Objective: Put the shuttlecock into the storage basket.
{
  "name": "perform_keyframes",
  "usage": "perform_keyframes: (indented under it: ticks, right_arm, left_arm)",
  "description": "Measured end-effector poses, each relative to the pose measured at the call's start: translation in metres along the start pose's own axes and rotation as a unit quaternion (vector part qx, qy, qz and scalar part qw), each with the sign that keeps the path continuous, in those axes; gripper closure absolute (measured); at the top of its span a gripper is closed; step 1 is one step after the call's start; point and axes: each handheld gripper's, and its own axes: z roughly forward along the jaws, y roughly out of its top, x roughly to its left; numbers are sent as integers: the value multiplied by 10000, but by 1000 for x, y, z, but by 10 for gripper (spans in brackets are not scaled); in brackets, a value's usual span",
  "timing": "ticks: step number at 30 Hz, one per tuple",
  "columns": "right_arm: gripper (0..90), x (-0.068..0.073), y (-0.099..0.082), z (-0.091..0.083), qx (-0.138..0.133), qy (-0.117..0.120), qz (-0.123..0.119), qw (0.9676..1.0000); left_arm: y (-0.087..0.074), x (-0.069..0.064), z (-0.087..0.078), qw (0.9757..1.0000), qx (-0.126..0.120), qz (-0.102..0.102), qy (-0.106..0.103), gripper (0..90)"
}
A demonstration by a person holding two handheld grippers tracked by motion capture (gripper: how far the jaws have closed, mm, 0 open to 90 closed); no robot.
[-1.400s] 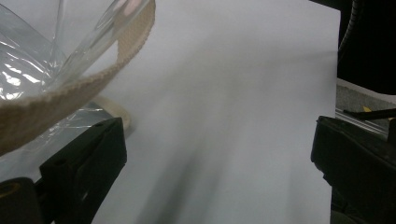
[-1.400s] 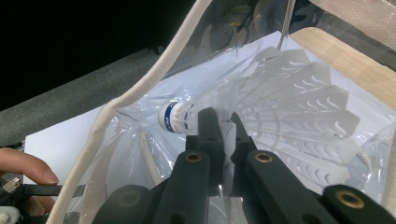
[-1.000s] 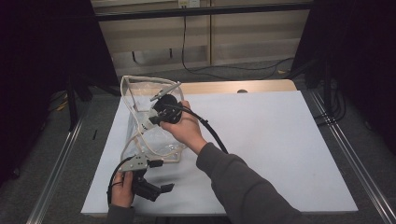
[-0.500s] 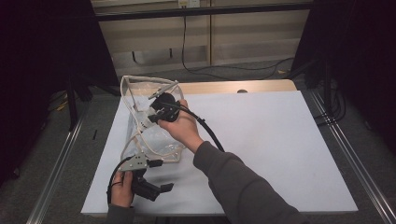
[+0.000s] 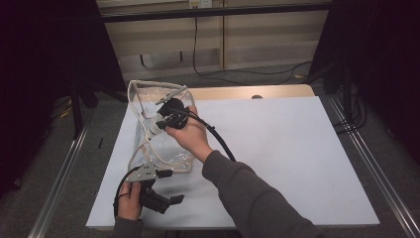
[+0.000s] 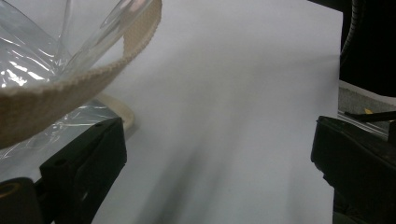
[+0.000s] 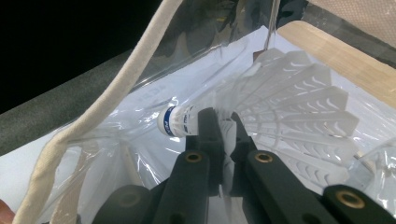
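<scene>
We see the right gripper [image 7: 223, 122] with its jaws clamped on a white plastic shuttlecock [image 7: 280, 112], pinching it where the skirt narrows toward the blue-banded cork nose. The shuttlecock sits at the mouth of a clear plastic bag [image 5: 161, 124] edged with a cream woven strap [image 7: 93, 121]; in the right gripper view, film lies beneath and behind it, so we judge it to be partly inside. The bag stands on the left of the white table [image 5: 297, 163].

The left gripper [image 5: 159, 191] rests low at the bag's near end, jaws spread wide with bare table between them in its own view. The strap [image 6: 70, 79] arches just above its left jaw but is not gripped.

To do this step well, we would carry the shuttlecock deep into the bag before letting go, keeping the jaws clear of the thin film. The squeeze should stay light, since the skirt may deform. We would also have the left gripper take the strap, so that the limp mouth stays open.

We cannot make out anything else inside the bag.
</scene>
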Motion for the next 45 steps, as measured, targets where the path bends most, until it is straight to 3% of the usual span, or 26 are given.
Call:
perform_keyframes:
  ticks: [30, 45]
  right_arm:
    - [889, -8, -3, 25, 69, -126, 96, 9999]
    - [888, -10, -5, 34, 112, -187, 26, 9998]
  left_arm:
    - [0, 2, -1, 10000, 21, 1, 20, 35]
    - [-1, 2, -1, 10000, 35, -24, 25, 35]
